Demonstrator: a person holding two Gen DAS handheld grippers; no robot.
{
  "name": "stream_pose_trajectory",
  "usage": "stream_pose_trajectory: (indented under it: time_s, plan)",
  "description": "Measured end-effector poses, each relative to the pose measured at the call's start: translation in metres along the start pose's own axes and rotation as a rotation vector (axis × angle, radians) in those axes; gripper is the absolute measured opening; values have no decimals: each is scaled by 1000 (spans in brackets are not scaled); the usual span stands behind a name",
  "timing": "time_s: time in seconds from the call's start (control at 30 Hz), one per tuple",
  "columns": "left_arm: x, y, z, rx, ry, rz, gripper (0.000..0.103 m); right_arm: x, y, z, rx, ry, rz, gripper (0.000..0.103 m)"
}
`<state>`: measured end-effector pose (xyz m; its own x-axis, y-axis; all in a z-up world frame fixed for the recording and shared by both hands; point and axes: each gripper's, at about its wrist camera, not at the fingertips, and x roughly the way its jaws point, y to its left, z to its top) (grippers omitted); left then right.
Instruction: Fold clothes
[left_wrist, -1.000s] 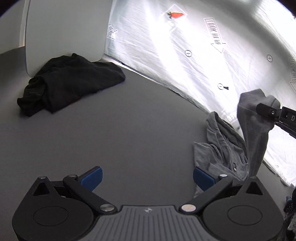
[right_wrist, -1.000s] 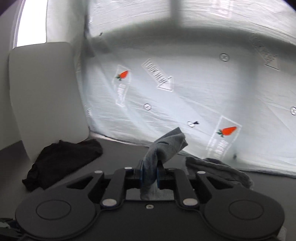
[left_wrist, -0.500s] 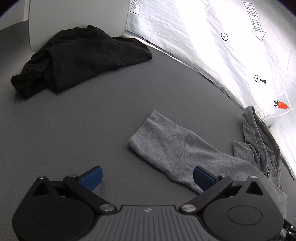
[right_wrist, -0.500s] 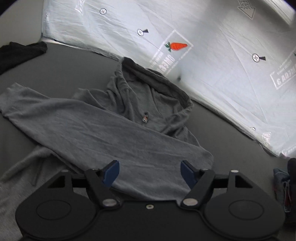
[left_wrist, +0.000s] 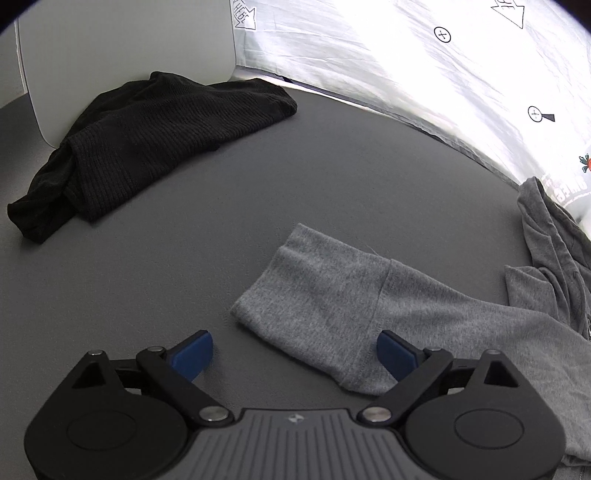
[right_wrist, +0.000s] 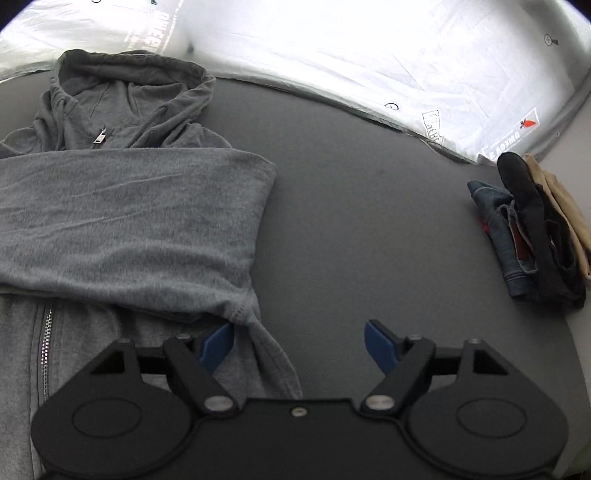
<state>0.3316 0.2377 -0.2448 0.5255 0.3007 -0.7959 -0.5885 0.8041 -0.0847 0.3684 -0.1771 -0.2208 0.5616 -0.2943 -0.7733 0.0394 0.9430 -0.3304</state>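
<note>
Spreading across the dark grey worktop, the grey hoodie is my landmark: it lies zipper-up with its hood toward the white sheet, and one sleeve is laid straight across its chest, I judge as part of a fold. Whether further folds are due I cannot settle from this.

Far from the hoodie's cuff side, a black knit garment sits bunched against a white board. On the hoodie's other side, well apart, a small pile of denim, black and tan clothes rests near the worktop's edge; how neatly it is folded is hard to make out.

My left claw hangs released over the sleeve's cuff, grasping nothing. My right claw is likewise spread wide and empty at the hoodie's side seam. The hoodie's lower hem is cut off behind both claws.
</note>
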Motion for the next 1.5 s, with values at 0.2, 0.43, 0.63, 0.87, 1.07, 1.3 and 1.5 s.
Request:
stream_pose_trajectory:
  time_s: [0.2, 0.43, 0.63, 0.87, 1.07, 1.3, 1.5]
  plan:
    - [-17, -12, 7, 76, -74, -39, 6, 1, 30, 10, -56, -6, 80, 79]
    - [-73, -63, 20, 223, -185, -224, 3, -10, 28, 9, -52, -30, 81, 79]
    - [-112, -167, -29, 489, -169, -467, 6, -21, -13, -4, 83, -49, 96, 79]
    - [-134, -254, -76, 693, -104, -637, 87, -32, -43, -22, 90, -78, 107, 79]
    - [-100, -201, -49, 507, -34, -448, 94, -45, -34, -10, 50, -167, 234, 82]
    - [-58, -148, -25, 340, 21, -219, 99, -33, 31, 35, -48, -195, 445, 79]
    - [-25, -116, -16, 274, 75, -105, 99, -21, 82, 61, -96, -154, 522, 71]
